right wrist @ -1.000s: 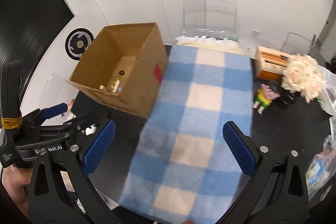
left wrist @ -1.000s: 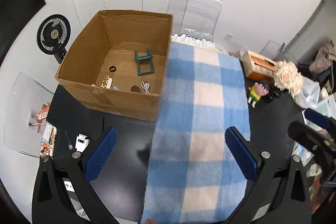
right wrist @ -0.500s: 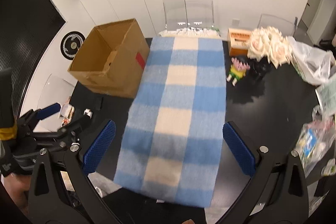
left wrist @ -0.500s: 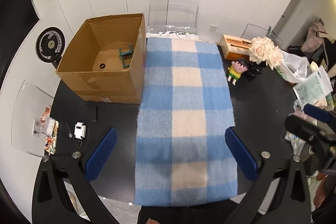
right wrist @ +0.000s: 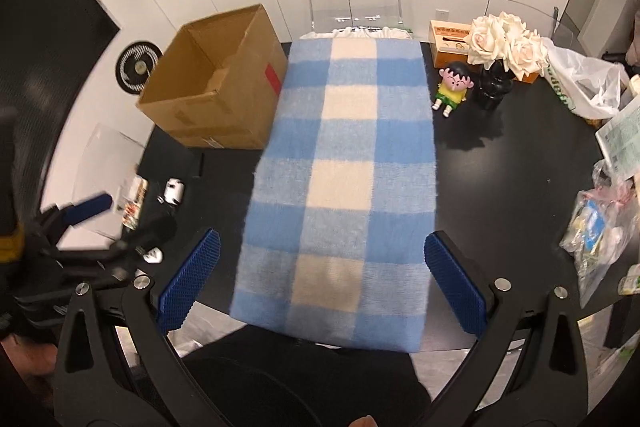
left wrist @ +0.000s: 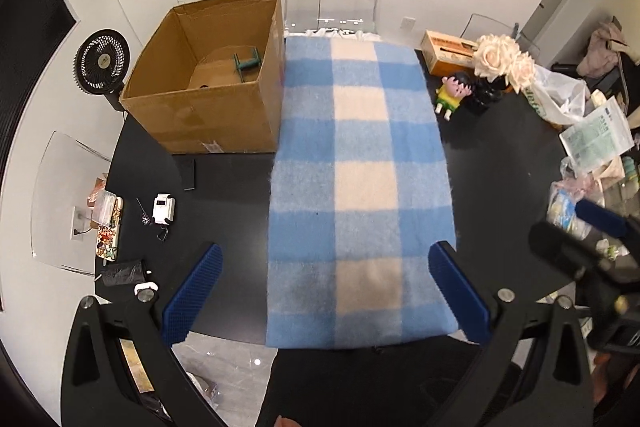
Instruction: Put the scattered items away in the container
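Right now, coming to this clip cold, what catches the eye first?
The blue-and-cream checked blanket dominates, laid down the middle of the black table. To its left stands an open cardboard box with a green stand inside. To its right sit a cartoon boy figurine and cream roses. Both grippers, left gripper and right gripper, are open and empty.

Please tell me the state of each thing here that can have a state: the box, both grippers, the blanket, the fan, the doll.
cardboard box: open, upright, green stand inside
left gripper: open, holding nothing
right gripper: open, holding nothing
checked blanket: spread flat
fan: upright; running or not, cannot tell
doll: lying on the table
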A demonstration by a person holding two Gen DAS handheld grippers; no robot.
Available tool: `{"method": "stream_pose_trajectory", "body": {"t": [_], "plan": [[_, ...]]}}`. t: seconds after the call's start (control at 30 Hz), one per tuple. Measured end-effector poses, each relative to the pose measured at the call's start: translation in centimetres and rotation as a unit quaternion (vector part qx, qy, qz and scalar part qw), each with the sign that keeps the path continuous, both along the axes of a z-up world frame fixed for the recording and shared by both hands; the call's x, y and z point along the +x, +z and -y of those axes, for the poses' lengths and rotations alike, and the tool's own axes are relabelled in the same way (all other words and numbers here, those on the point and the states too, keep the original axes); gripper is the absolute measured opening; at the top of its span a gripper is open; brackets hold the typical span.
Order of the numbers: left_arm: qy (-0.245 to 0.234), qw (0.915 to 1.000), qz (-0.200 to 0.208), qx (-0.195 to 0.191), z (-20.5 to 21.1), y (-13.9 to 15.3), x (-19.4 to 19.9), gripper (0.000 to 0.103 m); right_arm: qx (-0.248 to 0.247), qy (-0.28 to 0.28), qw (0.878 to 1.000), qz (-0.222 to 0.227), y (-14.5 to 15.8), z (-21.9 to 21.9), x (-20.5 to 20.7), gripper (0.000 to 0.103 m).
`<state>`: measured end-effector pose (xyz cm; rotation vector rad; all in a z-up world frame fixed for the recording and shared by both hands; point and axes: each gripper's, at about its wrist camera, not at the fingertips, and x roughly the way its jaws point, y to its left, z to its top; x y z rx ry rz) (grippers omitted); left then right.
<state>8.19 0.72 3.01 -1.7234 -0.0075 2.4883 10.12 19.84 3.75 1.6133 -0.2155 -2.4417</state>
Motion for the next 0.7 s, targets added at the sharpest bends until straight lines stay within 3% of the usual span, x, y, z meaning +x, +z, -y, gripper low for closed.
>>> {"method": "stream_pose_trajectory", "body": {"t": [0.13, 0.4, 0.7], "plan": [[0.001, 1.0, -0.002, -0.005, 0.2, 0.2, -0.2, 0.103, 0.012, -0.008, 1.0, -0.007, 0.4, 0.1, -0.6, 0.103], [0.011, 0.9999, 0.0, -0.01, 0.6, 0.5, -1.5, 0.102, -0.041, -0.006, 0.999, -0.018, 1.2, 0.4, -1.9, 0.103], [0.01, 0.9999, 0.006, -0.004, 0.7, 0.4, -2.6, 0.102, -0.02, -0.003, 1.0, -0.014, 1.1, 0.7, -3.0, 0.103]]}}
